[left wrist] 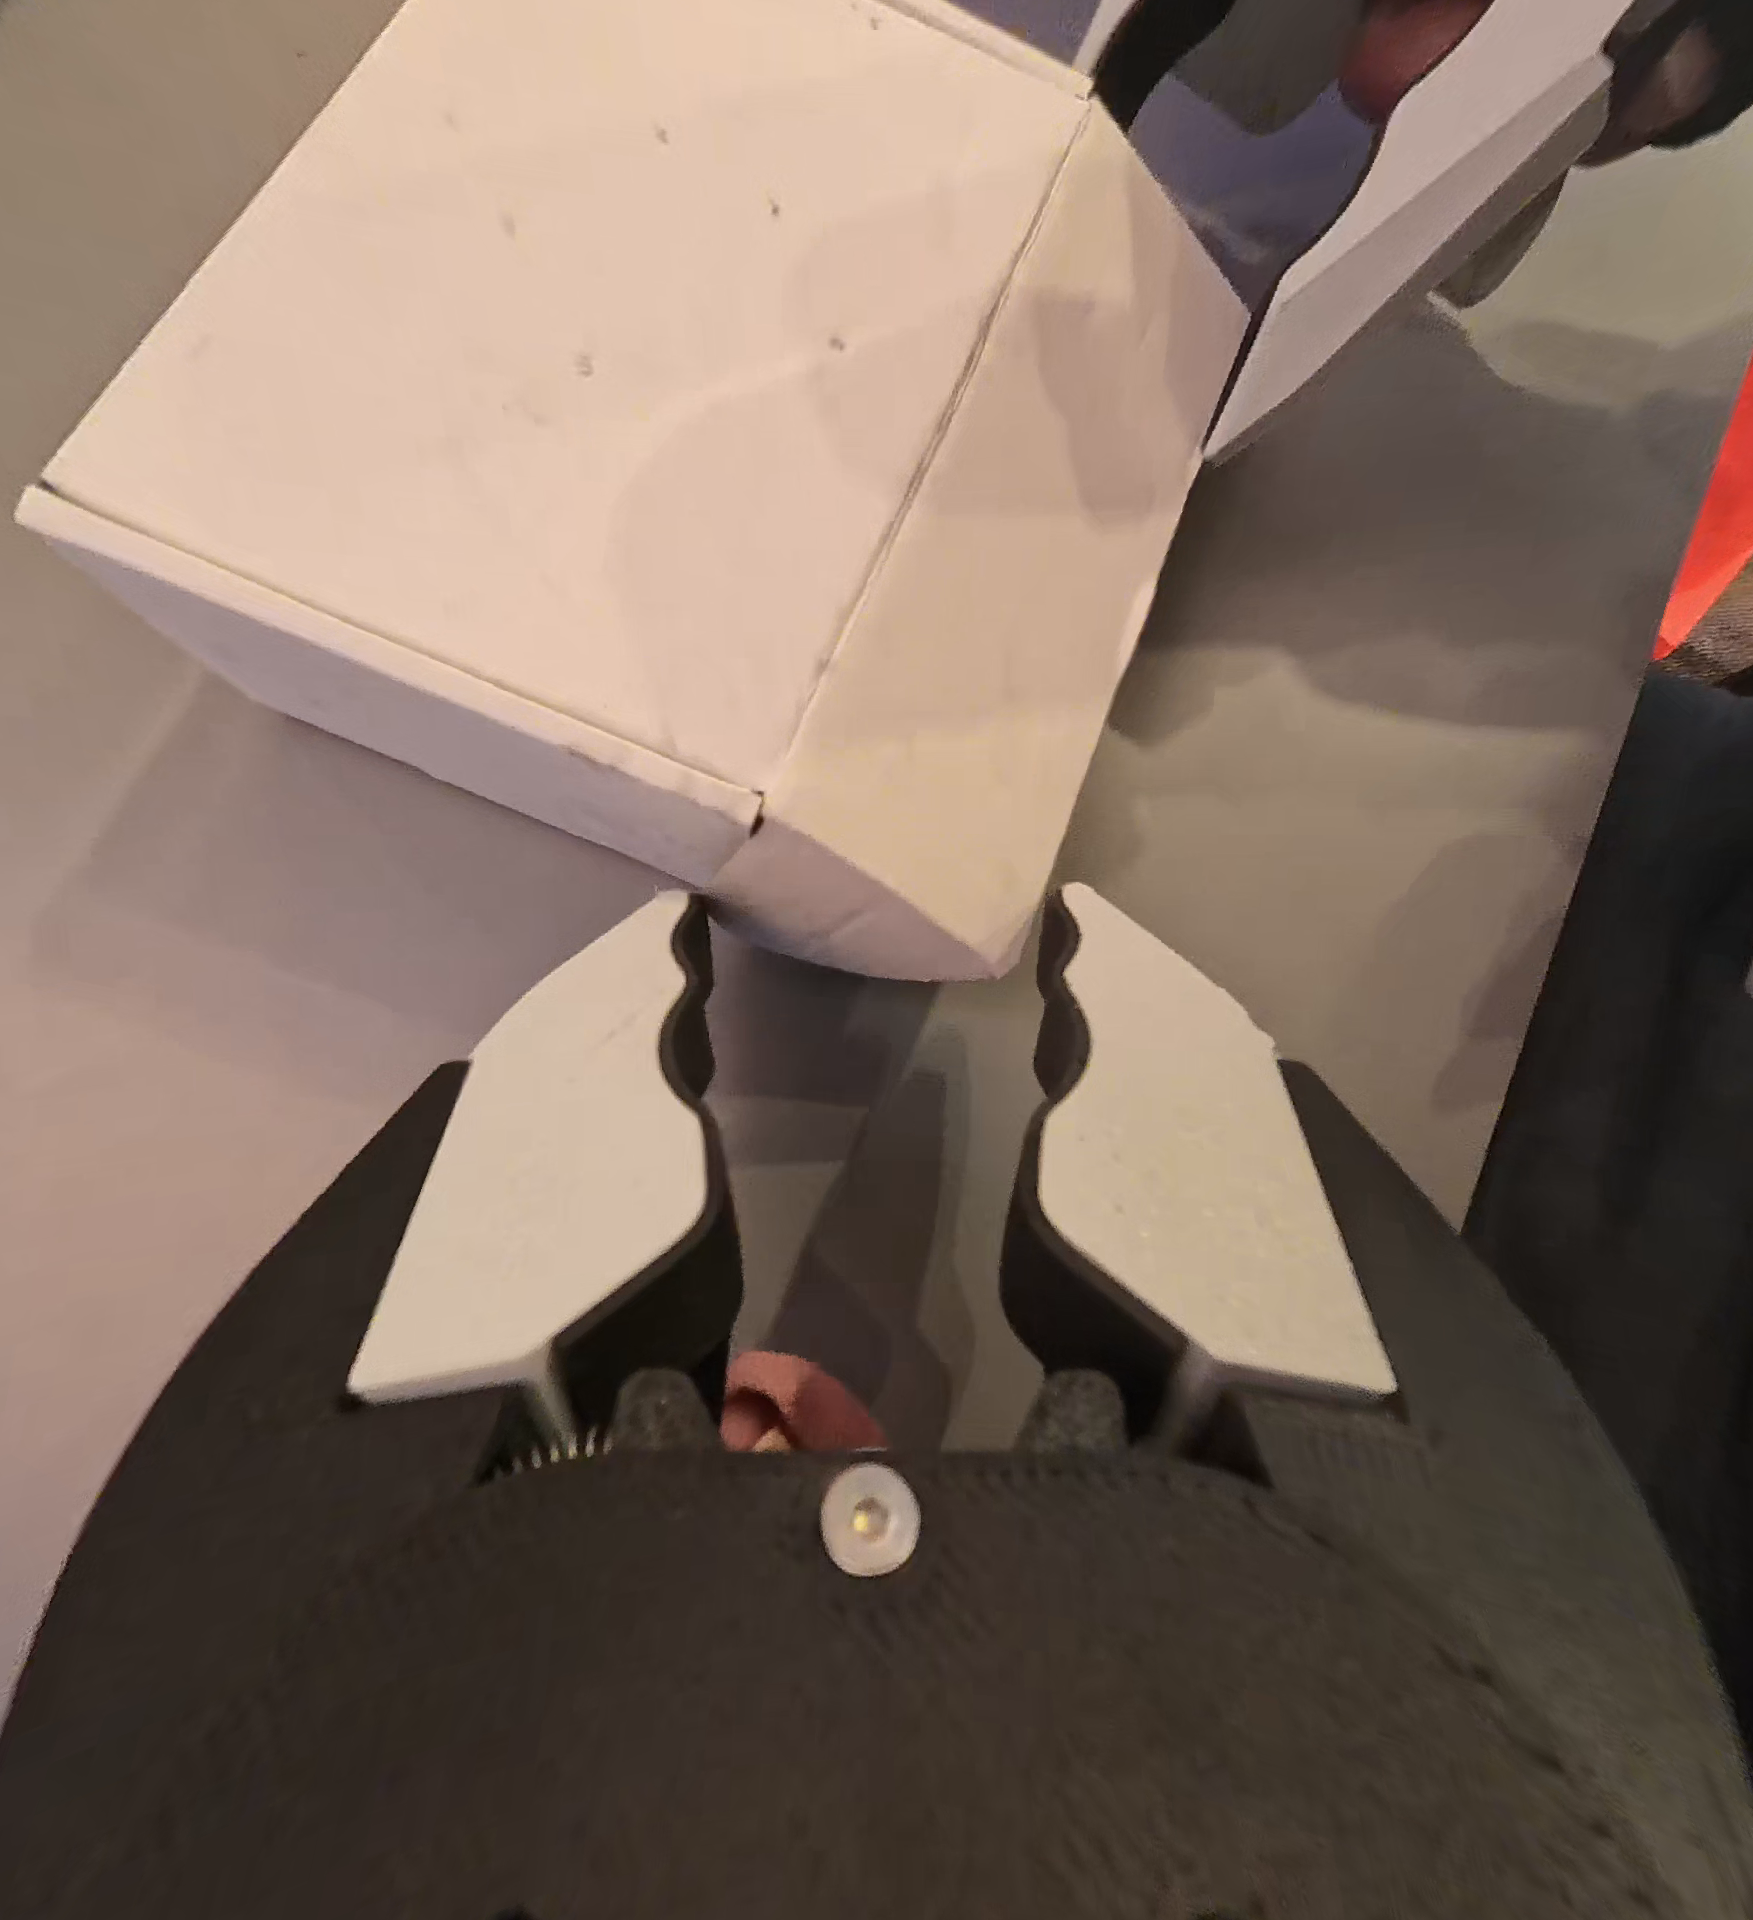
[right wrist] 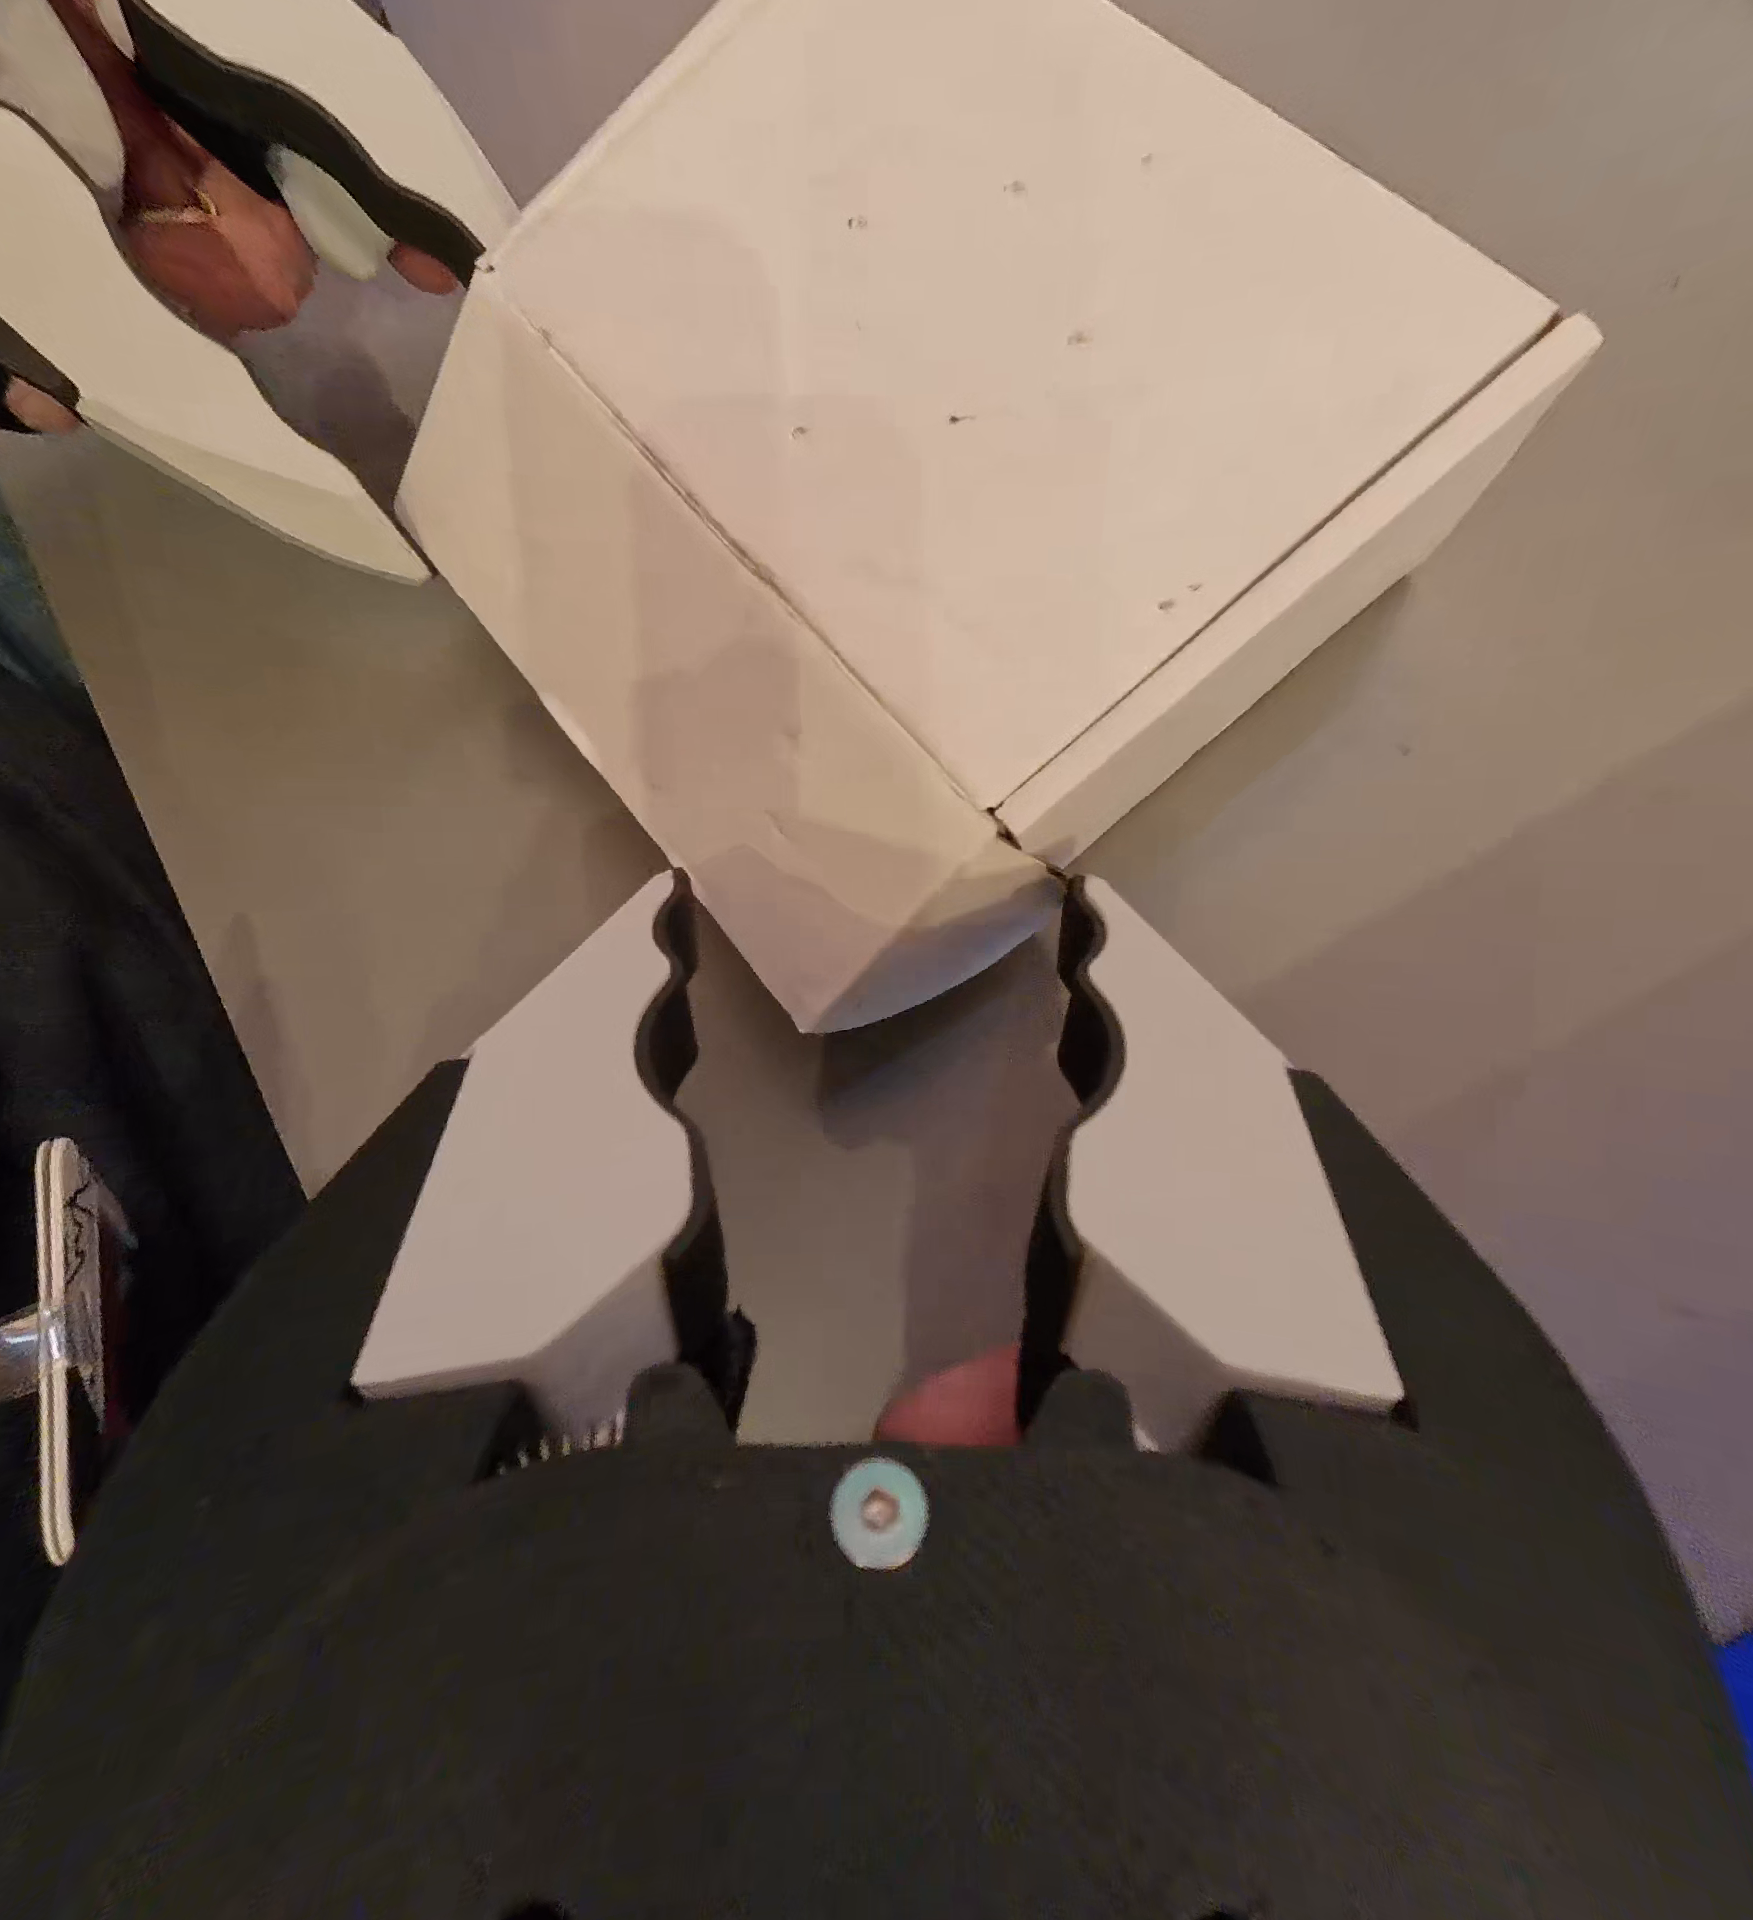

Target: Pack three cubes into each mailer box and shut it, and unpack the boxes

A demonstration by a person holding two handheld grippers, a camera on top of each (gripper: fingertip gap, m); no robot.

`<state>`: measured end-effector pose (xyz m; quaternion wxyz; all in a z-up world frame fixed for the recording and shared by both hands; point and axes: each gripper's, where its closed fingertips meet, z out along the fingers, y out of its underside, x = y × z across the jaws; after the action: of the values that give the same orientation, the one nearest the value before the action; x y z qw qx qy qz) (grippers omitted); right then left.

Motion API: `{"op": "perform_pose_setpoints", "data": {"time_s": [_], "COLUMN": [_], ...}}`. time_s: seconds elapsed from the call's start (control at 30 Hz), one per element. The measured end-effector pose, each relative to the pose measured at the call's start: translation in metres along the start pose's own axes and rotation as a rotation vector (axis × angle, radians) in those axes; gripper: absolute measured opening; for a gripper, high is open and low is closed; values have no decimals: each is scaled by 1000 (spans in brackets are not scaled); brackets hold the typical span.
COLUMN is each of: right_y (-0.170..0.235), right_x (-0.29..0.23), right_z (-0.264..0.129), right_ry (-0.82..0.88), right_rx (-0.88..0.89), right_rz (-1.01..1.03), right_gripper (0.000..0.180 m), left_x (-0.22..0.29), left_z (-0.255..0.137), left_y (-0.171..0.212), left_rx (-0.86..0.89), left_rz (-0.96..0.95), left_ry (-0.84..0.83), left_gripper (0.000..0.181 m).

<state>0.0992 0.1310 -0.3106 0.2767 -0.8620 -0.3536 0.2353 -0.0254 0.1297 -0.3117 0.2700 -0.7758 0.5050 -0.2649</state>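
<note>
Right now the closed white cardboard mailer box [left wrist: 581, 436] sits on the smooth grey tabletop [left wrist: 124, 1039], turned cornerwise to both tools, so that each gripper faces a corner and not a flat wall. Seen from the left wrist, the left gripper [left wrist: 872, 935] has its jaws spread, and the box's near lower corner pokes just into the gap at the fingertips, the rest of the box running away up and to the left. Seen from the right wrist, the right gripper [right wrist: 872, 904] also has its jaws spread, with the opposite end corner of that front wall between its tips and the body stretching up and to the right. Neither pair pinches anything; whether the tips touch the card I cannot tell. Both tools look about equally near. Judging by the seam, the lid's front flap lies along the wall between the two grippers, so any opening move likely hinges on that edge.
</note>
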Motion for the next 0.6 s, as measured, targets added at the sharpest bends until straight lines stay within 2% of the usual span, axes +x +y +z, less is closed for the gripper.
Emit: {"op": "perform_pose_setpoints", "data": {"time_s": [0.43,0.6], "right_y": [2,-5], "right_x": [-12,-22], "right_z": [-2,-2], "right_ry": [-104,-220], "right_rx": [-4,40], "right_rz": [134,263], "right_gripper": [63,50], "left_x": [10,30], "left_z": [0,1], "left_y": [-1,-2], "left_rx": [-15,-27], "left_rz": [-122,-232], "left_ry": [101,257], "left_gripper": [58,55]}}
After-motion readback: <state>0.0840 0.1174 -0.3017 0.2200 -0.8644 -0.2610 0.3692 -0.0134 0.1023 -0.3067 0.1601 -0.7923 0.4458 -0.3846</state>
